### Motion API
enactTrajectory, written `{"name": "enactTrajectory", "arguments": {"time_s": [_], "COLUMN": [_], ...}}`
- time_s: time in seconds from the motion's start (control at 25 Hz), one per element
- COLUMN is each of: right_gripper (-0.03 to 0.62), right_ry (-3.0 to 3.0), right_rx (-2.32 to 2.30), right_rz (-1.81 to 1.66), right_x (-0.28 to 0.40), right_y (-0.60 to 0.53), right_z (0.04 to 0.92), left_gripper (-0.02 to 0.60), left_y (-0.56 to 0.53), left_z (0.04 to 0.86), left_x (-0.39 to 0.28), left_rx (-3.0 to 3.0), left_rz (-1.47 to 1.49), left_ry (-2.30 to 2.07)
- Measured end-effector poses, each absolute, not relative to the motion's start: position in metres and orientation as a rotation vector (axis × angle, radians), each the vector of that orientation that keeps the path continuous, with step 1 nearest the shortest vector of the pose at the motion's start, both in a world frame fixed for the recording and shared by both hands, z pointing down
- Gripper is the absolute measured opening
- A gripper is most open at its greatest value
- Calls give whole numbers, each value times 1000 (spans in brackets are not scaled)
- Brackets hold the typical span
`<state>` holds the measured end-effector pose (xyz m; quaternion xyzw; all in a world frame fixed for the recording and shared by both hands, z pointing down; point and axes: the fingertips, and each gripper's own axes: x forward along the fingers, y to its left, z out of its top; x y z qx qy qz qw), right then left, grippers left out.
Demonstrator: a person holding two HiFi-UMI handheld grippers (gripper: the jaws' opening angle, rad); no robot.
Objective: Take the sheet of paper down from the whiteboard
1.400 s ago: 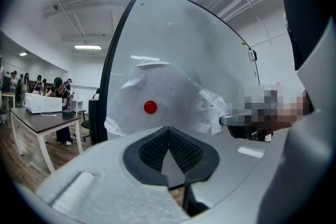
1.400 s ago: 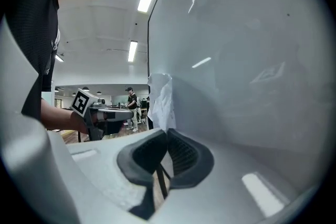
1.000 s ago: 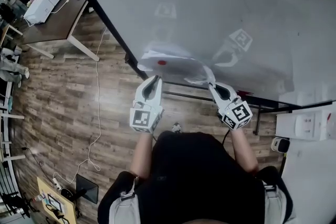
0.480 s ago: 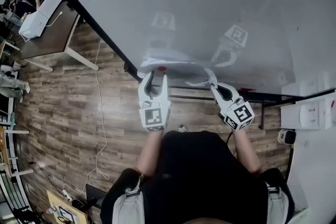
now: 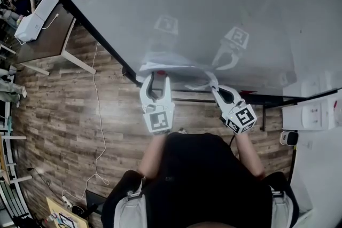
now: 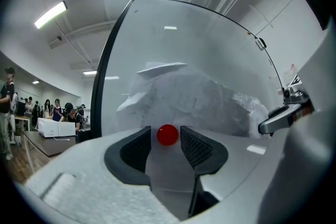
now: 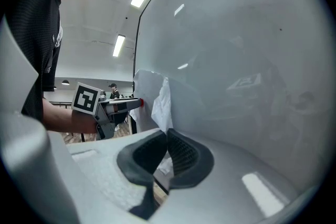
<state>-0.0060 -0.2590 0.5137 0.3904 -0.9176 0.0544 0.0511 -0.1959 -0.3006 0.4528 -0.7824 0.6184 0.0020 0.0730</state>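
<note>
A crumpled white sheet of paper hangs on the whiteboard, pinned by a round red magnet. My left gripper points at the board, its jaws opening. In the left gripper view the magnet sits between the pads, which stand just clear of it. My right gripper is shut on the paper's right edge. In the right gripper view the sheet rises from between the closed pads, with the left gripper beyond it. From above, the left gripper hides the magnet.
The whiteboard's black frame runs diagonally over a wooden floor with a white cable. A desk with a white box stands upper left. White equipment sits at the right. People stand far off.
My left gripper moved right from the paper's left edge to the red magnet, and its jaws went from shut to wide apart. The right gripper kept still, holding the paper's edge.
</note>
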Motion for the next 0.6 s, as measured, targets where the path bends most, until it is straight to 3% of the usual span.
{"name": "enactTrajectory", "arguments": {"time_s": [0.6], "right_gripper": [5], "right_ry": [-2815], "right_rx": [1142], "right_rz": [173], "right_x": [-6], "right_y": [-260], "right_z": [513], "left_gripper": [147], "left_y": [-305], "left_z": [458], "left_x": [-194], "left_rx": [-2336], "left_rz": [-18], "left_ry": [1907]}}
